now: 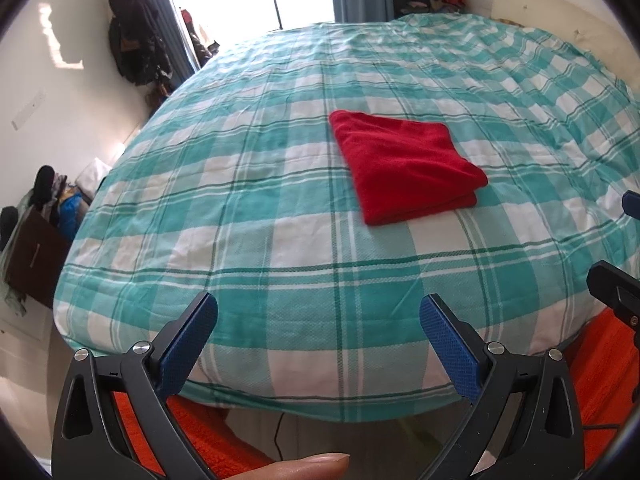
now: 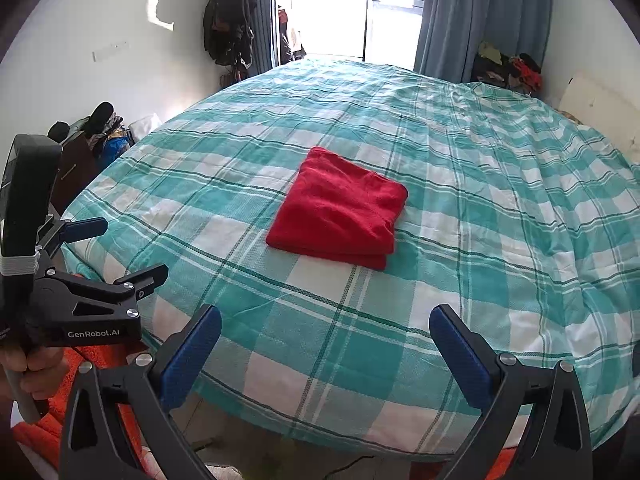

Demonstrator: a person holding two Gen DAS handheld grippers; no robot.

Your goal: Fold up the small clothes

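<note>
A small red garment [image 1: 404, 164] lies folded into a neat square on the teal and white checked bed [image 1: 240, 208]. It also shows in the right wrist view [image 2: 340, 210], near the middle of the bed [image 2: 500, 240]. My left gripper [image 1: 318, 304] is open and empty, held back over the bed's near edge, well short of the garment. My right gripper [image 2: 325, 316] is open and empty too, also back at the near edge. The left gripper shows from the side in the right wrist view [image 2: 132, 250], open.
Dark coats [image 2: 228, 16] hang on the left wall. Clutter [image 1: 36, 216] sits on the floor left of the bed. A bright doorway with blue curtains [image 2: 476, 12] is behind the bed. Clothes [image 2: 508, 68] are piled at the far right. Orange fabric [image 1: 600, 368] lies below the bed edge.
</note>
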